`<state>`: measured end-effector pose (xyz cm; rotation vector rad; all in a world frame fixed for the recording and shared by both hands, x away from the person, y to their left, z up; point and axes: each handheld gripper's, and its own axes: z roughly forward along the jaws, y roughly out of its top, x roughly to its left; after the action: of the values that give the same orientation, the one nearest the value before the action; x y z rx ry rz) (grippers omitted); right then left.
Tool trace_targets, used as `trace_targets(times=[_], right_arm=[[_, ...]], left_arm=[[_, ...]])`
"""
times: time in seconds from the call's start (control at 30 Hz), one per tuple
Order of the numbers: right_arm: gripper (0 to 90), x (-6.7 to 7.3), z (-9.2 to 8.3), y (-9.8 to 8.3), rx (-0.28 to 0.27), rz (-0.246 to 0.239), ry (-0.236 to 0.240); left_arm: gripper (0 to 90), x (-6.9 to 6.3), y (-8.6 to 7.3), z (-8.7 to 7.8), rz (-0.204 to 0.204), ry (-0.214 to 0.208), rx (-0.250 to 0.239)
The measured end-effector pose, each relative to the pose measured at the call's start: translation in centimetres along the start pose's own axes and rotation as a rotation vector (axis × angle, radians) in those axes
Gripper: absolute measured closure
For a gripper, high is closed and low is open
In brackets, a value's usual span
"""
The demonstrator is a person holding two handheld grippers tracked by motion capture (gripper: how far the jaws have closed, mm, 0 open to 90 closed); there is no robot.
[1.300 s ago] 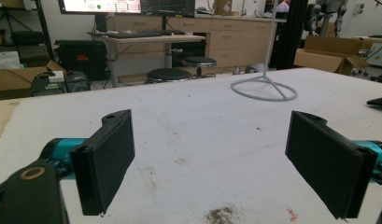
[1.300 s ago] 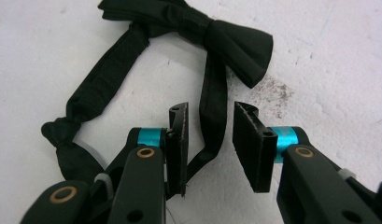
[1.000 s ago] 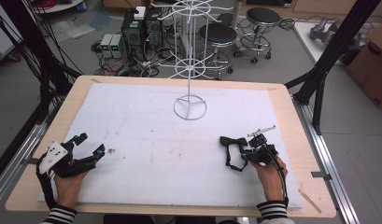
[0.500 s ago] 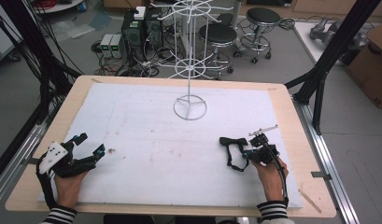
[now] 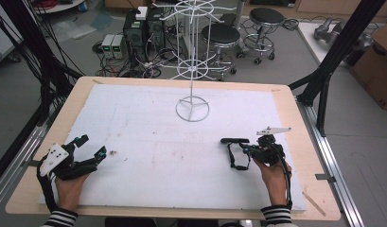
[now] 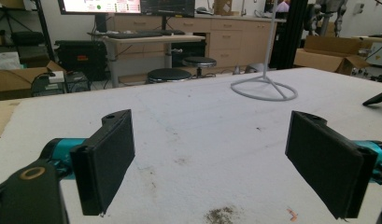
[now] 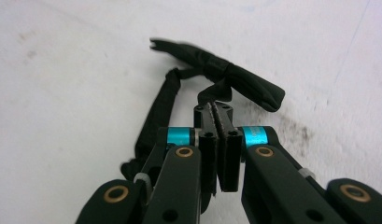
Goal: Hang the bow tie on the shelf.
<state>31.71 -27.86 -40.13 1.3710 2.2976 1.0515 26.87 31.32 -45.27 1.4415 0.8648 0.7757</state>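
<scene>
A black strap item (image 5: 234, 141) with a padded bar and a looped band (image 7: 235, 79) lies on the white mat (image 5: 153, 123) at the right front. My right gripper (image 5: 246, 150) is held low beside it, and its jaws (image 7: 216, 109) are pressed together on a fold of the band. At the left front my left gripper (image 5: 92, 145) rests on the mat. It stands open (image 6: 212, 163), its two black pads wide apart with nothing between them.
A white wire display stand (image 5: 192, 71) rises from a ring base (image 6: 264, 88) at the mat's far centre. The mat covers a wooden table (image 5: 295, 118). Stools, cables and boxes sit on the floor beyond the far edge.
</scene>
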Motion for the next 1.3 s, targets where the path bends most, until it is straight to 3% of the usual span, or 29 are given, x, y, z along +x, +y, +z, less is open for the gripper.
trace_targets(times=[0.03,0.1,0.17,0.2,0.37,0.47,0.7,1.07,1.3], right_arm=[[88.9,0.0,0.0,0.0,0.0,0.0,0.0],[88.9,0.2,-0.6,0.1,-0.082,-0.011,0.018],[88.9,0.3,-0.8,0.1,-0.1,-0.014,0.023],[89.1,0.5,-1.1,0.2,-0.141,-0.026,0.025],[89.1,1.0,-1.8,0.4,-0.217,-0.042,0.027],[89.1,1.6,-2.3,0.7,-0.294,-0.061,0.03],[89.1,2.7,-2.8,1.6,-0.376,-0.111,0.047],[89.0,4.5,-3.0,4.3,-0.44,-0.15,0.087],[89.1,5.5,-3.0,6.1,-0.451,-0.173,0.111]], left_arm=[[16.1,0.0,0.0,0.0,0.001,0.0,0.001],[16.1,0.0,0.0,0.0,0.0,0.0,0.001],[16.1,0.0,0.0,0.0,0.003,0.0,0.001],[16.1,0.0,0.0,0.0,0.001,0.001,0.0],[16.1,0.0,0.0,0.0,0.004,0.0,0.001],[16.1,0.0,0.0,0.0,0.003,-0.001,0.0],[16.1,0.0,0.0,0.0,0.003,0.001,0.0],[16.1,0.0,0.0,0.0,0.001,0.0,0.0],[16.1,0.0,0.0,0.0,0.0,0.0,0.0]])
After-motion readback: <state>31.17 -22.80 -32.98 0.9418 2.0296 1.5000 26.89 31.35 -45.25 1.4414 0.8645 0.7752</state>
